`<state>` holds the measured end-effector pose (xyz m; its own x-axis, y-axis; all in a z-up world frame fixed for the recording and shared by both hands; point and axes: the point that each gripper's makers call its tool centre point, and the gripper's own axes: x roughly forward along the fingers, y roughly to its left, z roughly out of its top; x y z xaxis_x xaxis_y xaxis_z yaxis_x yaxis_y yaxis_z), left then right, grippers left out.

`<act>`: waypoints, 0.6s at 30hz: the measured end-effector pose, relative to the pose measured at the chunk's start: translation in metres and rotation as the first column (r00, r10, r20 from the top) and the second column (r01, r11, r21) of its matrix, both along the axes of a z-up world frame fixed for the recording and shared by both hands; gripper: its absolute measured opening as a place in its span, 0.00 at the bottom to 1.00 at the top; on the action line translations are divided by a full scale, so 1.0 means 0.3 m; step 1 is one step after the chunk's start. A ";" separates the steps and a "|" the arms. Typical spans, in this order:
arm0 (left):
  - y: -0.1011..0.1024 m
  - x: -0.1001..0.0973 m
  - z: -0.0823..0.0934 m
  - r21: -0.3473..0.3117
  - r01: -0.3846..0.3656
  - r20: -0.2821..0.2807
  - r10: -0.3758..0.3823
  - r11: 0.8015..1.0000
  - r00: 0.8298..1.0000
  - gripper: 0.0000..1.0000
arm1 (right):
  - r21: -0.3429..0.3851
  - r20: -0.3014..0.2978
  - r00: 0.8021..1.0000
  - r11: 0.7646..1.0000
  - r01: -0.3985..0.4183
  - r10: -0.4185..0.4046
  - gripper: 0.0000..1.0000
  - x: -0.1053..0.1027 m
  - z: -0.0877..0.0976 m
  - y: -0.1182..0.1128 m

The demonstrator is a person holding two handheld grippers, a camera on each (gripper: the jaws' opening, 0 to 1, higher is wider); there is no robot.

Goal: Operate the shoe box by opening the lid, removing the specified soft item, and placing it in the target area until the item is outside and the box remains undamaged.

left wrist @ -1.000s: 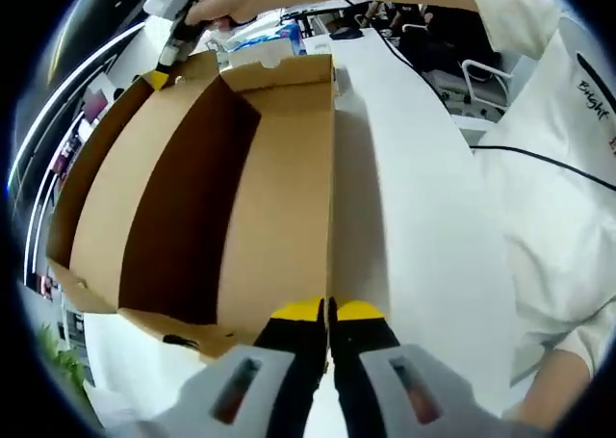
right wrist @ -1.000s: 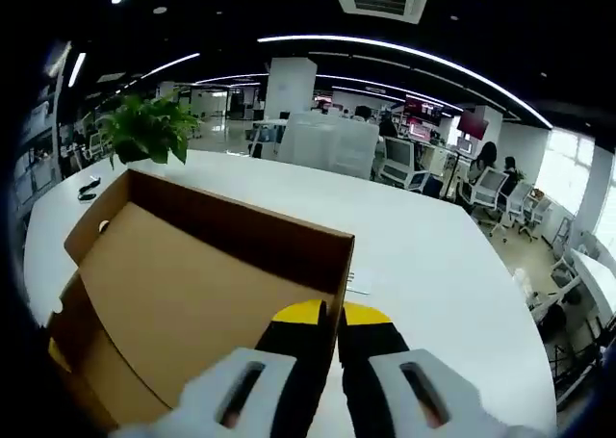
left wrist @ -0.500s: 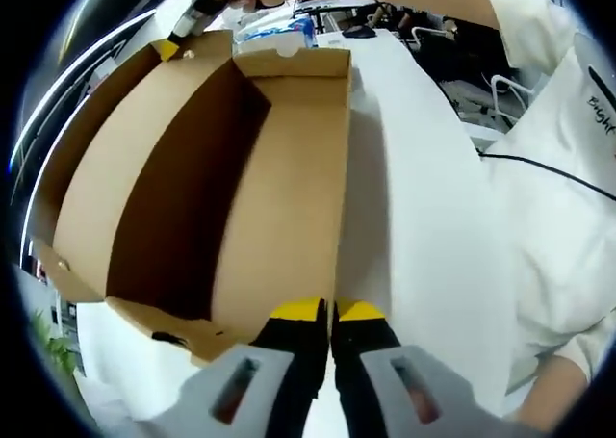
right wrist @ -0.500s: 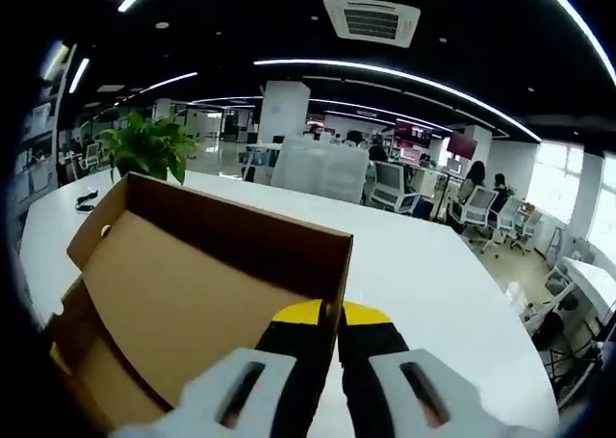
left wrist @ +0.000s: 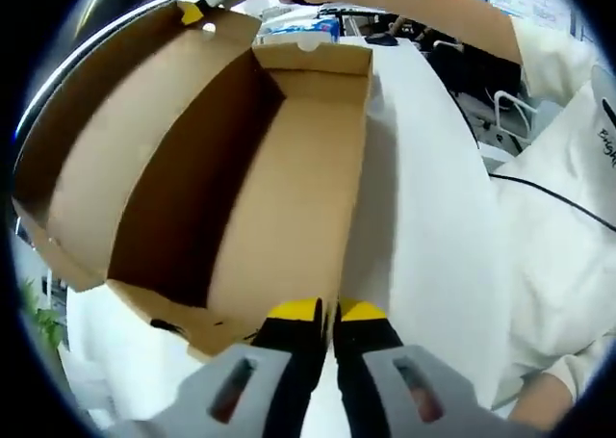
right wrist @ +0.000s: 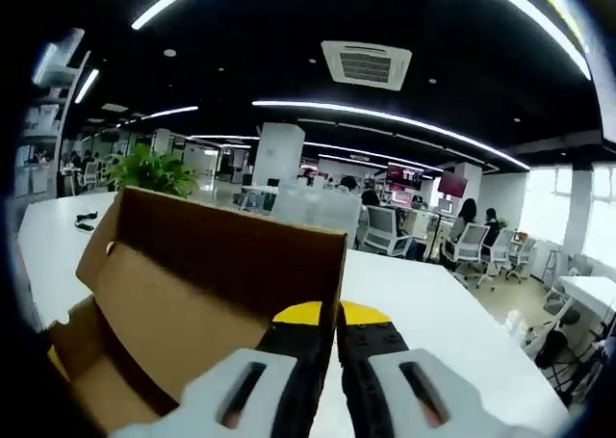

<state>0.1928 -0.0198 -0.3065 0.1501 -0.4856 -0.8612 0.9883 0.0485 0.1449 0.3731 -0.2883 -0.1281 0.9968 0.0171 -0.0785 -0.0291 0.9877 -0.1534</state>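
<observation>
L gripper (left wrist: 327, 312) pinched the box (left wrist: 289, 197) edge right at its tips. R gripper (right wrist: 336, 315) pinched the lid (right wrist: 231, 255) corner, box spread ahead.

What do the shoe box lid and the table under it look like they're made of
The shoe box lid looks like plain brown cardboard, matte and unprinted inside, with cut edges and folded corner flaps. The table looks like a smooth white laminate or painted board, fairly even with a soft sheen; the pictures cannot settle which. The left claw has yellow tips that look like plastic or rubber.
</observation>
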 end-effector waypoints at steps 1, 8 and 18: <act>-0.002 0.000 -0.001 -0.005 0.005 0.008 -0.005 1.000 1.000 0.04 | 0.048 0.017 1.000 0.999 0.024 -0.024 0.01 -0.017 -0.001 -0.012; -0.008 0.002 -0.004 0.004 0.006 0.016 -0.006 1.000 1.000 0.07 | 0.138 0.022 1.000 0.990 0.019 -0.022 0.00 -0.073 -0.040 -0.048; -0.016 0.013 -0.006 -0.009 -0.054 -0.011 0.054 0.998 0.998 0.09 | 0.110 0.135 0.991 0.994 -0.005 -0.010 0.00 -0.165 0.005 -0.014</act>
